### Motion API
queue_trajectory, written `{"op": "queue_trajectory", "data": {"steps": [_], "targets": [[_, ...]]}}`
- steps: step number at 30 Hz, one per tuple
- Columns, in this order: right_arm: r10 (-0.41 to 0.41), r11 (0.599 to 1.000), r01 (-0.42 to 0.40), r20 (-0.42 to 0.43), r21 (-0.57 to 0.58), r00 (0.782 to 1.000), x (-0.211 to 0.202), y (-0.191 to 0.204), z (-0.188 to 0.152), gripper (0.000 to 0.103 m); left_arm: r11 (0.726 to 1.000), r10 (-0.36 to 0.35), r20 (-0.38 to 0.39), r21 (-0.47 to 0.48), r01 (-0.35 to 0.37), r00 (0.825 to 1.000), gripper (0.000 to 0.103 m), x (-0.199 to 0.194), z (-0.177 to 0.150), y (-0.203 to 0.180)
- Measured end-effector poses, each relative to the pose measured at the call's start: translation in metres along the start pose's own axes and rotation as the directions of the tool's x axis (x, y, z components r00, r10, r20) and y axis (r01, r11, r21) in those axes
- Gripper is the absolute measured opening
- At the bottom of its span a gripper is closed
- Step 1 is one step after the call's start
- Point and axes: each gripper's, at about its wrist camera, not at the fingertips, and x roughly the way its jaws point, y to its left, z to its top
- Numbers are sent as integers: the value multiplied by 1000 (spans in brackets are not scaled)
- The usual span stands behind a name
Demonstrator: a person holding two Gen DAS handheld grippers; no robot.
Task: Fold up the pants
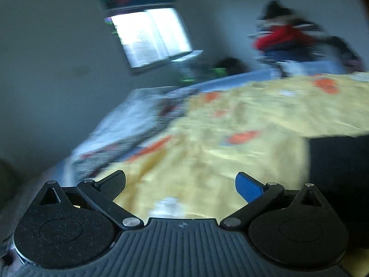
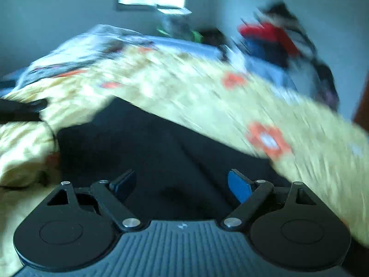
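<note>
While both views are smeared by motion, we can make out the dark pants point(image 2: 147, 143) lying flat on the yellow quilt point(image 2: 184, 80) of the bed, directly under and ahead of our right gripper point(image 2: 182, 185). Its jaws stand wide apart with nothing pinched; the cloth lies below them, probably untouched. Our left gripper point(image 1: 181, 185) is likewise spread and empty, over bare quilt, with an edge of the pants point(image 1: 339, 161) just off to its right. Beyond the bed's far edge we see a window point(image 1: 150, 37) and a blurred heap of clothes point(image 1: 286, 39).
</note>
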Motion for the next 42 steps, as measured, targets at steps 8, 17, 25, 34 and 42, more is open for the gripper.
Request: {"op": "queue_trajectory", "data": {"steps": [8, 17, 25, 34, 42], "targets": [[-7, 869, 42, 73, -493, 997, 20, 128, 0, 86, 959, 26, -59, -279, -42, 998, 103, 15, 26, 69], [-84, 761, 92, 42, -642, 996, 54, 168, -4, 59, 834, -467, -117, -386, 393, 876, 103, 19, 14, 36], [-93, 687, 127, 88, -716, 992, 75, 187, -5, 36, 635, -669, -80, -578, 512, 739, 103, 35, 13, 49], [39, 873, 7, 84, -488, 996, 56, 147, 24, 15, 467, -831, -54, -609, 641, 553, 103, 45, 21, 37], [111, 948, -80, 85, -307, 990, 35, 101, 46, 15, 303, -929, -63, -699, 648, 366, 100, 62, 20, -7]]}}
